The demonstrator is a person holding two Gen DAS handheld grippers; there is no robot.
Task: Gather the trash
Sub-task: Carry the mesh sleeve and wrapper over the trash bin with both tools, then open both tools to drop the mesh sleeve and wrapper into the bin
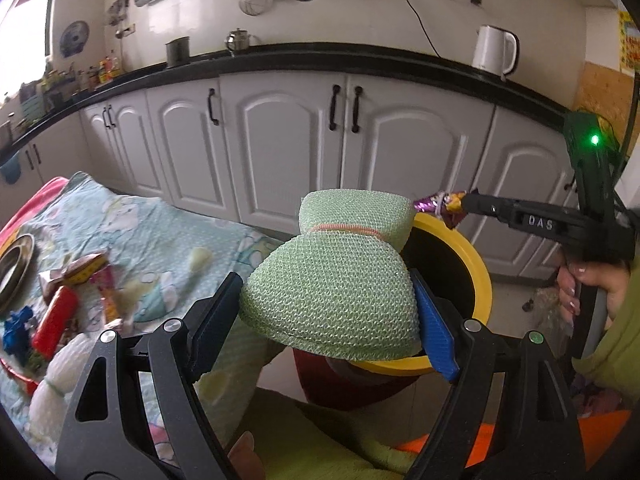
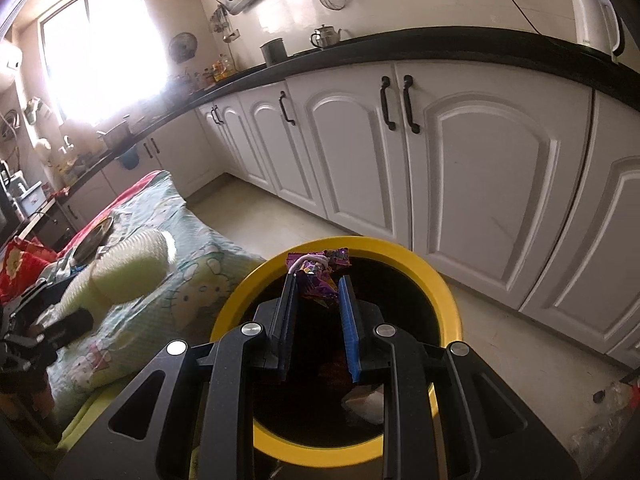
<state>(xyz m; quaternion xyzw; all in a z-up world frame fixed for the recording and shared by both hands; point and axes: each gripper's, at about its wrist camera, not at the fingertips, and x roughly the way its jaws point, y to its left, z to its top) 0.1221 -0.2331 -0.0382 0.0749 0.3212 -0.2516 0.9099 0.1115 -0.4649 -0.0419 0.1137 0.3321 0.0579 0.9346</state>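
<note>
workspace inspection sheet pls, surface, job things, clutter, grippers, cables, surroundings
surface: patterned cloth covers the table.
job's things: green foam net and purple wrapper held over the yellow-rimmed bin.
clutter: wrappers, a red tube, a metal dish.
grippers: left gripper closed on the net; right gripper closed on the wrapper.
cables: black cord from wall socket toward the white kettle.
surroundings: white cabinets, black counter.
</note>
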